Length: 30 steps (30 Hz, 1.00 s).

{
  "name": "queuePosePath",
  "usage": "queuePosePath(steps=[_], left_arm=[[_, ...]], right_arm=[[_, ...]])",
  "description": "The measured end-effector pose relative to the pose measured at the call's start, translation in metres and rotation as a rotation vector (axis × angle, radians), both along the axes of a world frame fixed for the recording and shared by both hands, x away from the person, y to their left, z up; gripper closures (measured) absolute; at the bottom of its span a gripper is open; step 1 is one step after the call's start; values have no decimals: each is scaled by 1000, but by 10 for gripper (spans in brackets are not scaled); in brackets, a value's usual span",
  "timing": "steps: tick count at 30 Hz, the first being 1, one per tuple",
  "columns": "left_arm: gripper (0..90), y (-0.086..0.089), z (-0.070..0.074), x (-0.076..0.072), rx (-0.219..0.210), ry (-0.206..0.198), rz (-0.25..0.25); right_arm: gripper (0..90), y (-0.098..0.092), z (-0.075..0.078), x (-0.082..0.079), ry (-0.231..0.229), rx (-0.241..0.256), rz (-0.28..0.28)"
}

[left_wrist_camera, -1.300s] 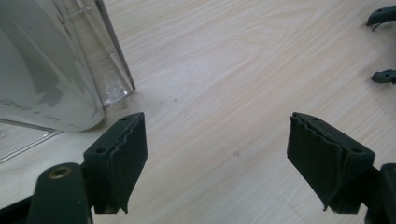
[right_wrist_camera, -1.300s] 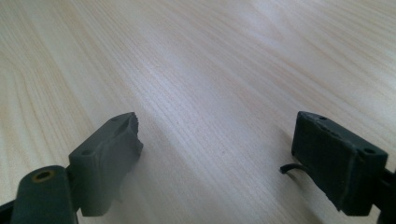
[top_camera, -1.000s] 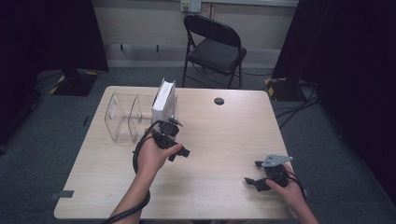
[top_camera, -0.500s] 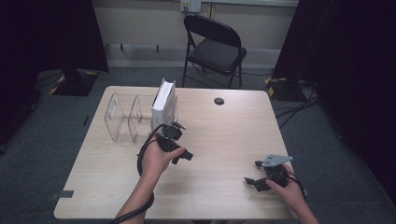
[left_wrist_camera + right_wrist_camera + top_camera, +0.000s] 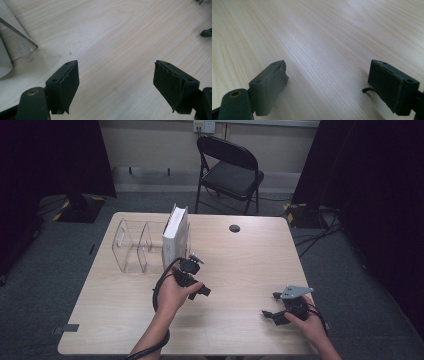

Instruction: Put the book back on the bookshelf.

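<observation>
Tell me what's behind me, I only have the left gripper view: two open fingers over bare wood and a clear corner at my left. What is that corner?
Observer: It belongs to a clear divided rack on the table, seen from the high view.
Operator: Anything in it?
Observer: A white book stands upright in its right-hand slot, next to the left gripper.
Operator: And the right gripper?
Observer: The right gripper rests near the table's front right corner, fingers open, holding nothing.
</observation>
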<state>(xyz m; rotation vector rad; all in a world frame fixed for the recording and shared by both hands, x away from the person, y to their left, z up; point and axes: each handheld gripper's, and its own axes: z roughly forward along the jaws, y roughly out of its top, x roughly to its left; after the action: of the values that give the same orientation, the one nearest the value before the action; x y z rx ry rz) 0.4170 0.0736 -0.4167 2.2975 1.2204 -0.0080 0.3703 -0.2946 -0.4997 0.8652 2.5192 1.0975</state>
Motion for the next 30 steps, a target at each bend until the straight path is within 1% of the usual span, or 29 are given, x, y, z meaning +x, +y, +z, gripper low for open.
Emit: queuePosePath(steps=[4,5,11,12,14,15,16,17,19,20,23,26,27,28,29,30], left_arm=[[205,-4,-5,0,-5,4,-7],[205,-4,-6,0,2,2,-11],[200,-9,-12,0,-10,10,-14],[201,-11,-15,-1,-5,10,-15],[201,-12,-17,-1,-2,16,-18],[201,-12,-18,-1,7,15,-27],[200,-14,-21,-2,3,24,-24],[199,-14,-21,-2,3,24,-24],[199,-18,-25,-2,-9,32,-23],[199,-19,-27,-2,1,29,-34],[193,-23,-31,-3,-3,32,-37],[193,-28,-36,-3,11,35,-53],[193,-30,-37,-4,4,38,-47],[193,-31,-39,-4,15,34,-60],[192,-33,-40,-5,5,36,-56],[186,-34,-42,-6,16,35,-61]], right_arm=[[140,0,0,0,0,0,1],[140,0,0,0,0,0,1],[140,0,0,0,0,0,1],[140,0,0,0,0,0,1],[140,0,0,0,0,0,2],[140,0,0,0,0,0,2],[140,0,0,0,0,0,3],[140,0,0,0,0,0,3],[140,0,0,0,0,0,3],[140,0,0,0,0,0,3],[140,0,0,0,0,0,3],[140,0,0,0,0,0,4],[140,0,0,0,0,0,4],[140,0,0,0,0,0,4],[140,0,0,0,0,0,4],[140,0,0,0,0,0,4]])
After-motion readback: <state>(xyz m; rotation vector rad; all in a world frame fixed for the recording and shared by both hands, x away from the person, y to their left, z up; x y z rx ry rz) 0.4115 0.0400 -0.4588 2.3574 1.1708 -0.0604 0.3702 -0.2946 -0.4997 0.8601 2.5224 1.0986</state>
